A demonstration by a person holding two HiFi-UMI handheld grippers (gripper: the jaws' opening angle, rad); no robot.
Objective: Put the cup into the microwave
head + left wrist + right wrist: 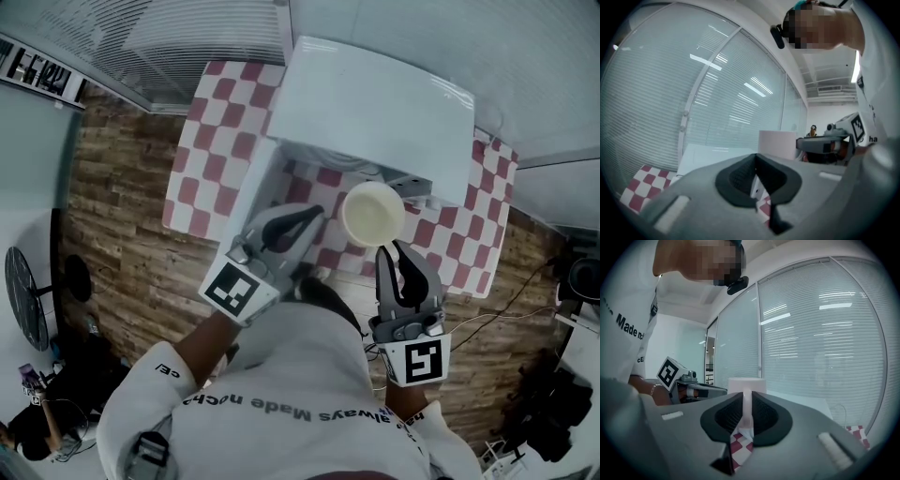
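Note:
A cream cup (373, 214) hangs in front of the white microwave (375, 112), above the checkered table. My right gripper (386, 251) is shut on the cup's handle (746, 413), and the cup's body (746, 385) rises just beyond the jaws. My left gripper (312, 216) is to the left of the cup, shut with nothing in it. In the left gripper view the cup (777, 144) shows ahead and to the right, with the right gripper (825, 145) behind it. A white panel (255, 187), which looks like the microwave's open door, juts from its left front.
The red-and-white checkered cloth (211, 141) covers the table under the microwave. Wooden floor (122, 244) lies to the left and in front. Glass walls with blinds (820, 333) stand behind the table. A cable (511, 300) trails on the floor at the right.

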